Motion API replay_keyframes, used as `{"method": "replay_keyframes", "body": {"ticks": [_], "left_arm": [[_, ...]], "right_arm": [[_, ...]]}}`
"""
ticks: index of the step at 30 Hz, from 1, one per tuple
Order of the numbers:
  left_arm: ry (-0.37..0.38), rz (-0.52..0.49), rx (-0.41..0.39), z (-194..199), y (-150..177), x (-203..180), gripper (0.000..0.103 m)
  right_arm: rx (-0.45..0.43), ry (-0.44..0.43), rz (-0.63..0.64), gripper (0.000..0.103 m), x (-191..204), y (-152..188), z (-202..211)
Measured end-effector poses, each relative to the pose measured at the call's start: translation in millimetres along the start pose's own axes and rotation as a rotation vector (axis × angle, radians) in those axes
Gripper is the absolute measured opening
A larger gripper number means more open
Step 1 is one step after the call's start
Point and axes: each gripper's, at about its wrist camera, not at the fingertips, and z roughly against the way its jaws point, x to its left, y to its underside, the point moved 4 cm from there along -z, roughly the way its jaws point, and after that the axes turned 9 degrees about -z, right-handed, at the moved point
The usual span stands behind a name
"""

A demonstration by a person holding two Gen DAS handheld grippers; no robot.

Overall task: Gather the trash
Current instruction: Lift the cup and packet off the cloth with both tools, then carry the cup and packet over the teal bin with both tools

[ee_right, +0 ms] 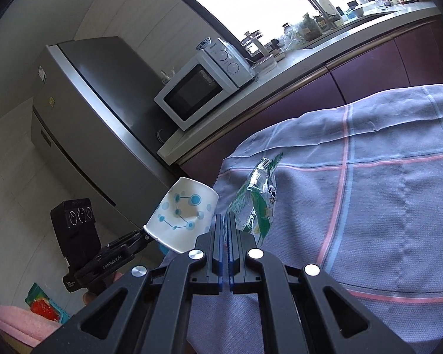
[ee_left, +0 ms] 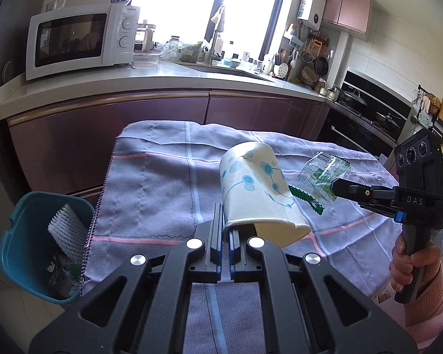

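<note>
Holding a paper cup (ee_left: 252,188) by its rim, the left tongs (ee_left: 225,230) are clamped shut above the cloth-covered tabletop (ee_left: 150,183). The right tongs (ee_right: 225,221) pinch a plastic wrapper (ee_right: 258,200). A bin (ee_left: 29,236) stands beside the tabletop's left edge.

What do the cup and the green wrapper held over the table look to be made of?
Cup: likely paper, matte white with a blue dot print; its wall is dented and its rolled rim is squashed where the left hand-held gripper pinches it.
Wrapper: thin glossy plastic film, partly clear, crinkled, with bright glints and a zigzag-cut edge.
</note>
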Motion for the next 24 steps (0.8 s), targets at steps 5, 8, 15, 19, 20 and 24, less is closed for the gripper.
{"method": "replay_keyframes", "body": {"ticks": [5,8,15,19,20,24], "left_arm": [[-0.023,0.01,-0.012,11.0,0.6,12.2,0.004],[-0.04,0.02,-0.016,18.3,3.3,20.4,0.004],[-0.073,0.039,-0.019,28.4,7.6,34.7,0.004],[-0.093,0.044,-0.02,32.8,10.4,41.4,0.003],[-0.098,0.046,-0.02,33.9,11.2,43.2,0.003],[-0.116,0.049,-0.022,38.8,13.2,48.1,0.004]], "right_arm": [[0.027,-0.022,0.017,0.002,12.6,3.9,-13.4],[0.043,-0.034,0.028,0.002,19.1,7.2,-20.1],[0.078,-0.06,0.044,0.002,31.7,12.6,-37.5],[0.098,-0.071,0.048,0.002,36.0,12.6,-51.5],[0.103,-0.074,0.049,0.002,36.5,12.8,-53.7],[0.12,-0.086,0.056,0.002,41.0,15.2,-61.4]]}}
